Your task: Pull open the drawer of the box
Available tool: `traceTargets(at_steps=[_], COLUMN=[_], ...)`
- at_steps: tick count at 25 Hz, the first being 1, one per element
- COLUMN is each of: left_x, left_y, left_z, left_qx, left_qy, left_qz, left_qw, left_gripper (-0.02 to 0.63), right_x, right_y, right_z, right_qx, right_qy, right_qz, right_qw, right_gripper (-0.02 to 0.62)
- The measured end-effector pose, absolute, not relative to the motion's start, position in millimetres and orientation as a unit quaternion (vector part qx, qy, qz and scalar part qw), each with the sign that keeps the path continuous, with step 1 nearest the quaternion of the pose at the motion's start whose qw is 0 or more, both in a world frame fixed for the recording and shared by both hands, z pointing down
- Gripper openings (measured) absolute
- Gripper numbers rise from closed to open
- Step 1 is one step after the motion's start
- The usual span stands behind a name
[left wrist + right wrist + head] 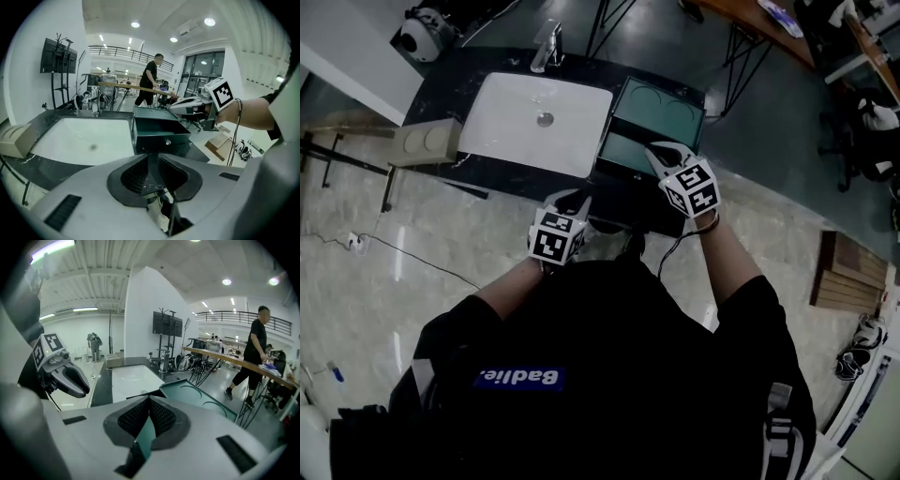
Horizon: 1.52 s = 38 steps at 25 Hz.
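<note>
Left gripper (151, 159): jaws clenched tip to tip, nothing between them; held short of the drawer with the knob at 12 o'clock, likely lined up on it while leaving the pull path free.
Right gripper (149, 399): jaws pressed together, empty; teal in the slot behind the tips is probably box top seen through the gap, not a grasp; poised over the box's near edge, likely to steady the box against a pull.
Drawer (161, 138): standing out of the box front toward the person, inside showing; judged already open.
Knob (167, 141): small, pale, centred on the drawer front, untouched.
Box (661, 117): dark teal, on the counter at 3 o'clock of the sink, two rings on its top.
Sink (534, 117): white, faucet (546, 47) at its 12 o'clock.
Writing: white letters on a blue shirt patch (520, 377), seemingly "Badlie", upside down in the head view; only square markers on the cubes; no brand readable on the box.
</note>
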<state>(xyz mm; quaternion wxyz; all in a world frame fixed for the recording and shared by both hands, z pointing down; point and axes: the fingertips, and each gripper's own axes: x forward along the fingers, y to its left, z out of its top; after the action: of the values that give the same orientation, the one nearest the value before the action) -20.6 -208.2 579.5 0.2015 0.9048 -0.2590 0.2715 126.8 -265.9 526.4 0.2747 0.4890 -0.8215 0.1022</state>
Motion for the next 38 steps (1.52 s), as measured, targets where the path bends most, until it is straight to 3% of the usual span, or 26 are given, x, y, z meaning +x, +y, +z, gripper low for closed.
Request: traceTargets(at_steps=[8, 16, 29, 38], left_x=[-36.7, -37.0, -6.5, -2.1], left_y=[-193.5, -178.5, -80.8, 5.7], left_z=[548.8, 530.6, 495.4, 471.4], left_qx=[0.942, 0.954, 0.951, 0.945], left_qy=[-0.209, -0.184, -0.209, -0.257], left_qz=[0.223, 0.198, 0.203, 0.188], left_qw=[0.137, 0.128, 0.106, 0.081], left_gripper=[0.067, 0.067, 0.067, 0.067], right_x=[81.3, 55.0, 74.5, 77.8], right_y=[-194.1, -141.1, -43.1, 47.8], right_z=[516.6, 499.0, 461.8, 435.8], right_qx=[0.575, 0.609, 0.618, 0.626], right_qy=[-0.781, -0.763, -0.770, -0.773], right_qz=[0.132, 0.140, 0.124, 0.060], right_qw=[0.205, 0.168, 0.092, 0.079], right_gripper=[0.000, 0.000, 0.000, 0.000])
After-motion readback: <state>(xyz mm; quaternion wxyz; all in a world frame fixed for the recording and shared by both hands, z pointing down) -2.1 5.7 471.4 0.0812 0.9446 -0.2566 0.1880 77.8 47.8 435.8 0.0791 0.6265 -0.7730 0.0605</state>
